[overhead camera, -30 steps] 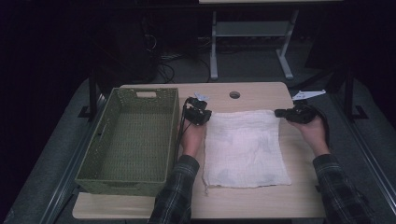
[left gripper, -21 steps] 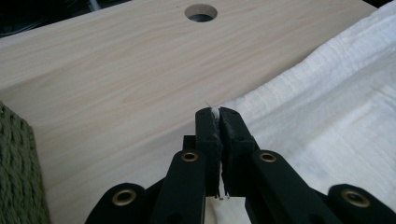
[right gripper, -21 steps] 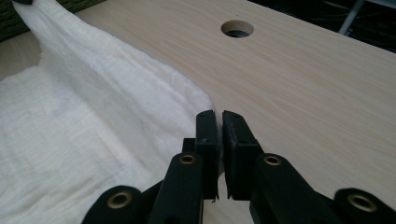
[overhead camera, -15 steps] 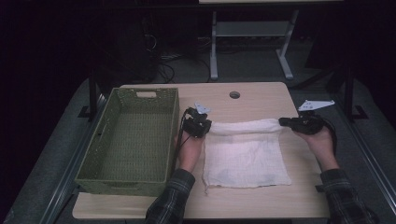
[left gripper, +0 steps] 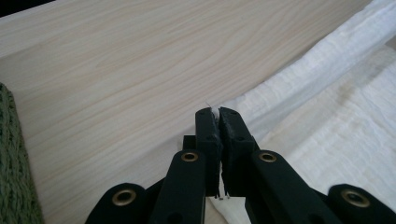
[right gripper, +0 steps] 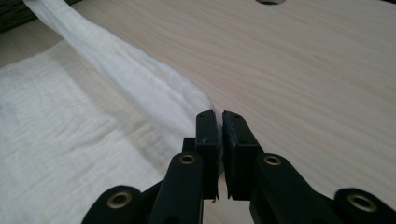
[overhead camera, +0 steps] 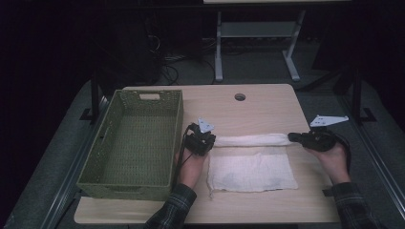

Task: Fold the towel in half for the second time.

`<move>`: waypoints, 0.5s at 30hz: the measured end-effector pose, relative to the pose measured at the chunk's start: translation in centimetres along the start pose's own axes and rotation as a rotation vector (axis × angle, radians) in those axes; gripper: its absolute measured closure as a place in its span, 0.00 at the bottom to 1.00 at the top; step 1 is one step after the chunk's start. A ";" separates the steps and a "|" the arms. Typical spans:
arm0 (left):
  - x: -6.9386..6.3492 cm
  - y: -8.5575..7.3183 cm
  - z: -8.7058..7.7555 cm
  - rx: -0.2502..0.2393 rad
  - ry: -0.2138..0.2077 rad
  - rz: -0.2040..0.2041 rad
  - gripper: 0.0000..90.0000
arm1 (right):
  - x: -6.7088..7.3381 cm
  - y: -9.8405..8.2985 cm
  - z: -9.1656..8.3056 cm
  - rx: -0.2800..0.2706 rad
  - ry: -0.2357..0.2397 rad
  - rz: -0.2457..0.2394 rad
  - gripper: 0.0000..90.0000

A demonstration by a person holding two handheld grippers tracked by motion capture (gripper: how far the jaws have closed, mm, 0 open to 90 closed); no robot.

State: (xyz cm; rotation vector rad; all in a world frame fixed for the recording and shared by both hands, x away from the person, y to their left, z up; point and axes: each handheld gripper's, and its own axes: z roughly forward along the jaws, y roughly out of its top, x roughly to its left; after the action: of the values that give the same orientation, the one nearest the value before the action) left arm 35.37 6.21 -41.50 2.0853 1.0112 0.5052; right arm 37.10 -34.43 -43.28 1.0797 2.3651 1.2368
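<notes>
A white cloth (overhead camera: 250, 169) lies on the wooden table (overhead camera: 267, 102), its far edge lifted into a taut band (overhead camera: 250, 139) between my two grippers. My left gripper (overhead camera: 208, 141) is shut on the cloth's far left corner; in the left gripper view the jaws (left gripper: 217, 116) pinch the cloth (left gripper: 336, 116) between them. My right gripper (overhead camera: 292, 137) is shut on the far right corner; in the right gripper view its jaws (right gripper: 218, 119) clamp the cloth (right gripper: 93, 121), which stretches away to the upper left.
A green woven basket (overhead camera: 131, 169) stands empty on the left part of the table, close to my left hand. A round cable hole (overhead camera: 239, 97) sits near the table's far edge. Dark floor and a desk frame (overhead camera: 253, 33) lie beyond.
Both grippers have drawn the cloth's far edge toward the near side, folding it over the rest. The flat part of the cloth looks shorter now.
</notes>
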 end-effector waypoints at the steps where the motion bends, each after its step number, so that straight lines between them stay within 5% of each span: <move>1: -0.1 -0.1 -0.2 -0.004 -0.003 -0.001 0.96 | 0.1 -0.2 -0.1 0.004 0.000 0.000 0.94; 15: -2.2 -2.1 -2.2 0.004 -0.034 0.033 0.96 | 2.6 -2.8 -2.2 0.013 0.027 -0.005 0.94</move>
State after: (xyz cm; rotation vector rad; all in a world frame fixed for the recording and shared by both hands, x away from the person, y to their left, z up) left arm 31.64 6.37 -41.74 2.1104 0.9606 0.4831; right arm 32.76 -34.90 -43.89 1.0666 2.3982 1.2435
